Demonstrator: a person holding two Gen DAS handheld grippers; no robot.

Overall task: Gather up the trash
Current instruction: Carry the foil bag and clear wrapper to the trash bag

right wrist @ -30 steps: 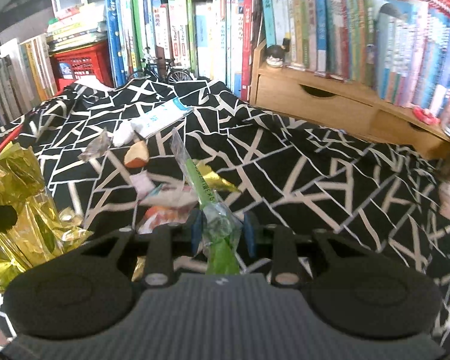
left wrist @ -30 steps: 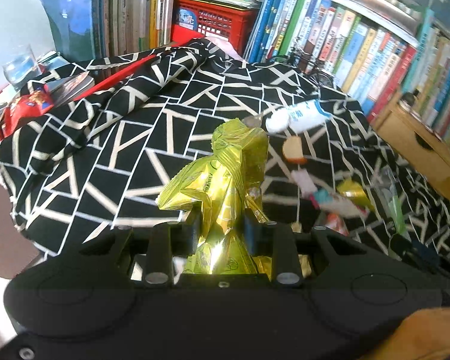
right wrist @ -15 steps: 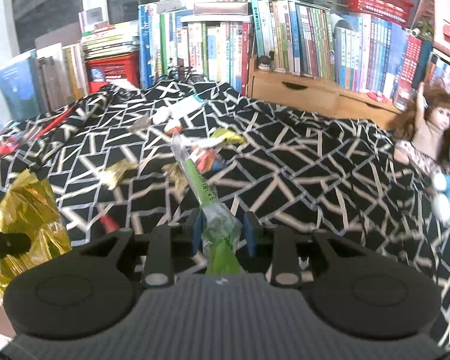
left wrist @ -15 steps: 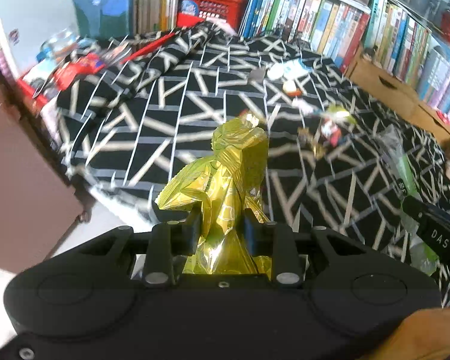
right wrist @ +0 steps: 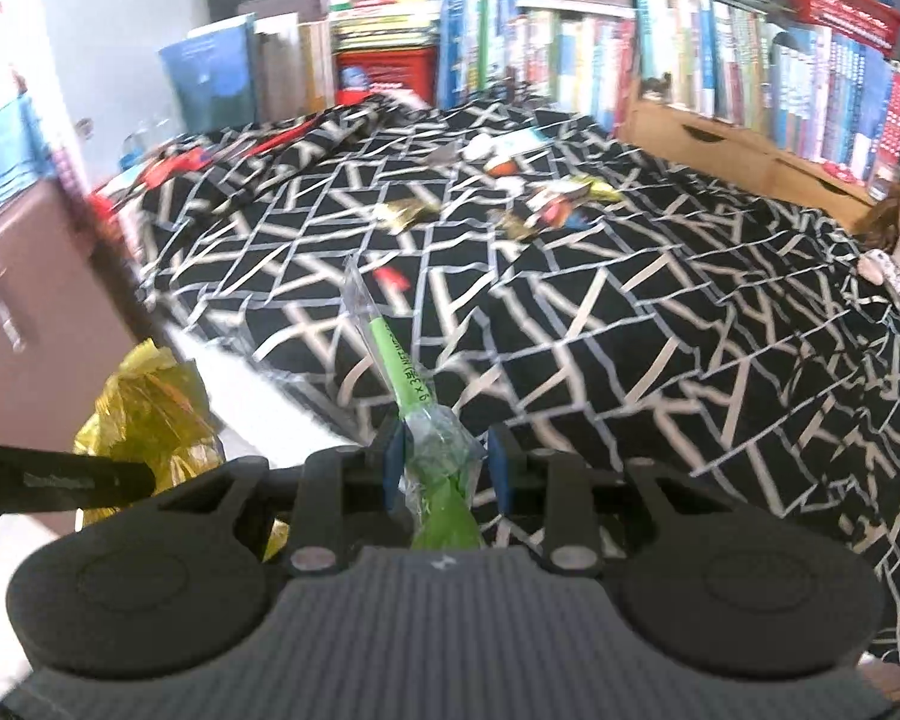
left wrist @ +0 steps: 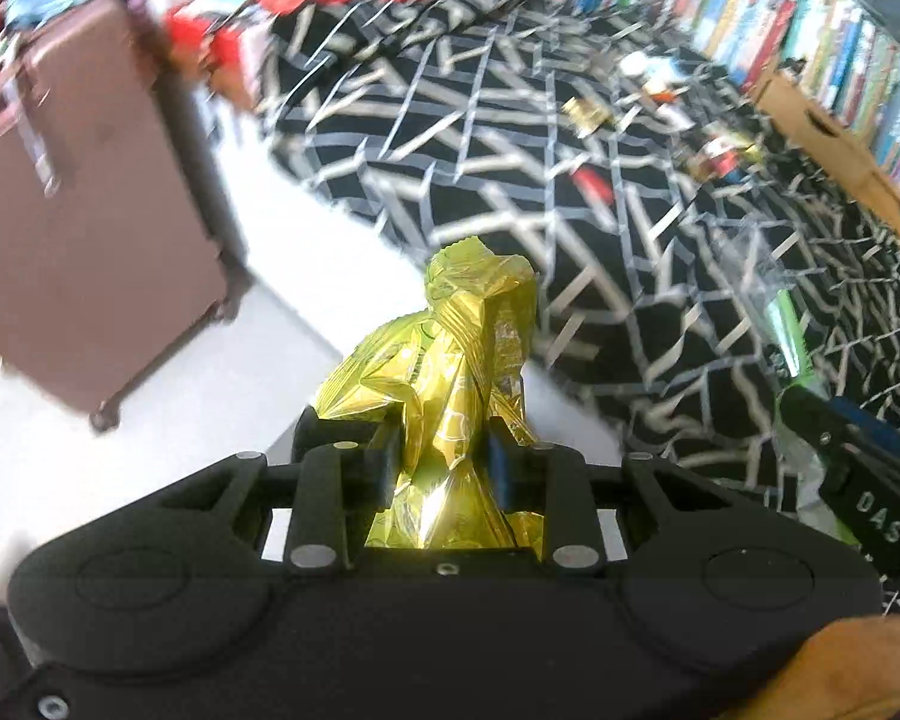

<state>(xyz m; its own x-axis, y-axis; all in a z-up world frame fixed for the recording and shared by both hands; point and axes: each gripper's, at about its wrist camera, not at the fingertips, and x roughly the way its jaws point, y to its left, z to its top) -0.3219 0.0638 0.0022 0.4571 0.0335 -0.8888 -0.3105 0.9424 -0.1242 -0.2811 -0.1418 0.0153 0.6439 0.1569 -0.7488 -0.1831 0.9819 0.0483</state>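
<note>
Left hand: my left gripper (left wrist: 444,456), with the gold foil wrapper (left wrist: 450,360), has pulled back off the bed (left wrist: 510,138) and now hangs over white floor (left wrist: 306,276).
Right hand: my right gripper (right wrist: 444,462), with the green-and-clear wrapper (right wrist: 414,402), has backed to the bed's edge.
New in view: a pink suitcase (left wrist: 72,210) at left.

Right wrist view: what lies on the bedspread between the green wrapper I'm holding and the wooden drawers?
Only bare bedspread lies between the green wrapper and the drawers; the loose trash sits farther left.
</note>
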